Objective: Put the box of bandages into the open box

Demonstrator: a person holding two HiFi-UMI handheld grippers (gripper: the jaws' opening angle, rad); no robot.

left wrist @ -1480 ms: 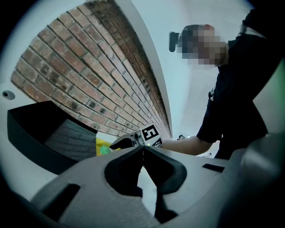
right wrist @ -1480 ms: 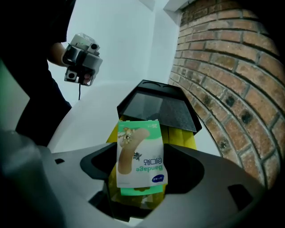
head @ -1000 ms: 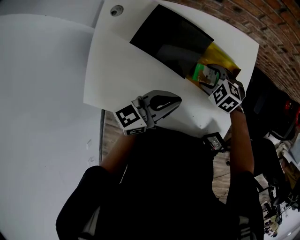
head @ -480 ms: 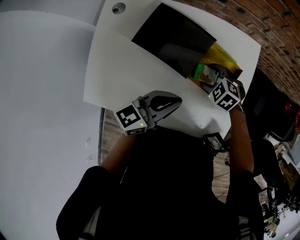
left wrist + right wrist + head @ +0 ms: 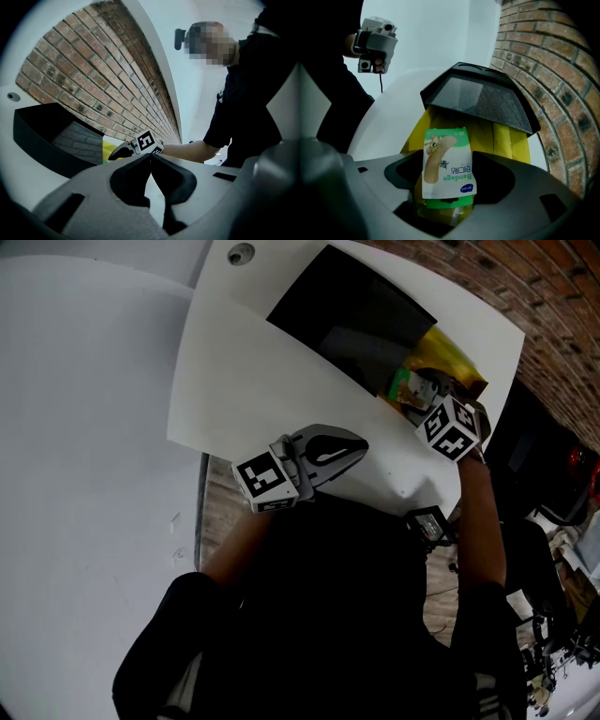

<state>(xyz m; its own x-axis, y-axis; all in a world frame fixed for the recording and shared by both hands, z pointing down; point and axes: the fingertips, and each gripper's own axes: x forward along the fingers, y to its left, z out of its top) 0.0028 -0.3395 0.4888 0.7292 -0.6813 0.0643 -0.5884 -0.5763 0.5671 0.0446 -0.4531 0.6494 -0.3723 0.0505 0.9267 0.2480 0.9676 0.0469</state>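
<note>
Black box (image 5: 480, 101) wall just ahead

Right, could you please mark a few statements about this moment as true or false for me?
1. The right gripper is shut on the box of bandages. True.
2. The left gripper has its jaws wide apart. False: they meet, with nothing between them.
3. The box of bandages lies inside the open black box. False: it is in the right gripper, short of that box, by the yellow packaging.
4. A brick wall runs along one side of the white table. True.
5. The box of bandages is red and blue. False: it is green and white.
</note>
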